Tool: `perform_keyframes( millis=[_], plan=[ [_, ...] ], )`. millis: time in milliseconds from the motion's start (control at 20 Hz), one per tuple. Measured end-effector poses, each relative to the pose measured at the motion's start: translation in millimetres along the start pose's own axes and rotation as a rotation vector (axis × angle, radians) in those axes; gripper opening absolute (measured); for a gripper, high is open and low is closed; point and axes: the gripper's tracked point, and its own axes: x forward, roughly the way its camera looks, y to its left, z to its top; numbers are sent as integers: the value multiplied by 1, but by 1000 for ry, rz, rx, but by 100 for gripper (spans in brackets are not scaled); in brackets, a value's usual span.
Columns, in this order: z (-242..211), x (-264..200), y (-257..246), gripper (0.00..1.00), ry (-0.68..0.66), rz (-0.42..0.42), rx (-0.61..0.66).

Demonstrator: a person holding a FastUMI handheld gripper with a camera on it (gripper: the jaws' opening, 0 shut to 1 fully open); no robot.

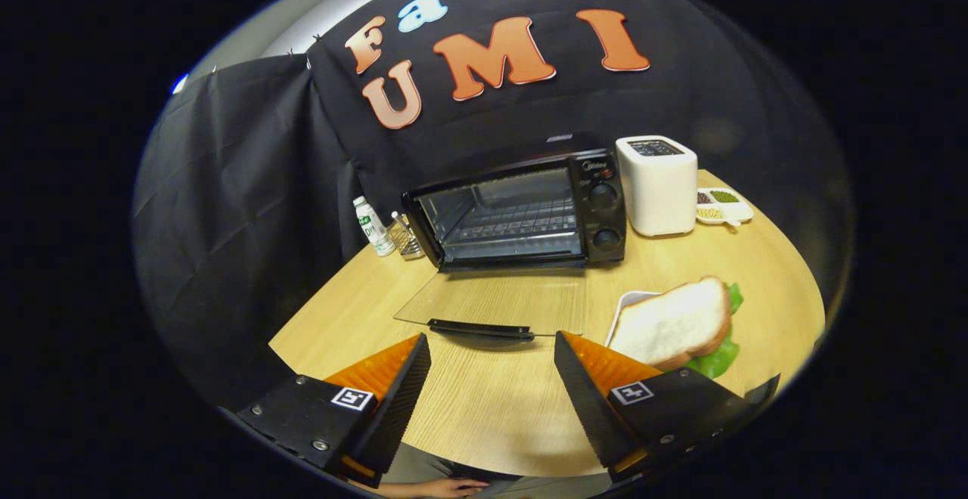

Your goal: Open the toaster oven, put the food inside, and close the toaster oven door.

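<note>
The gripper [491,348] hangs spread and empty above the desk [491,408], just behind the toaster oven [522,208]'s lowered glass door [491,304]; the sandwich [677,325] sits beside it.

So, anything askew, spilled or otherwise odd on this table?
Nothing stands out. The toaster oven door lies open flat on the table, the sandwich sits whole on its plate, and the gripper is open, holding nothing.

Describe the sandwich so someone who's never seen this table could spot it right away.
Start at the black toaster oven at the back of the wooden table, its glass door folded down flat. The sandwich lies nearer than the oven, on a white plate, just beyond one finger of the open gripper. It's the only soft white bread with green lettuce poking out; the white toaster is a hard box.
</note>
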Motion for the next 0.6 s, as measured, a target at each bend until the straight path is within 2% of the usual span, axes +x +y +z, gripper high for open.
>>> perform_keyframes(
  millis=[300, 550, 600],
  plan=[
    [36, -32, -92, 98, -43, -177, 56],
    [22, -24, -146, 98, 2, -260, 165],
    [18, -19, -152, 98, 18, -256, 185]
  ],
)
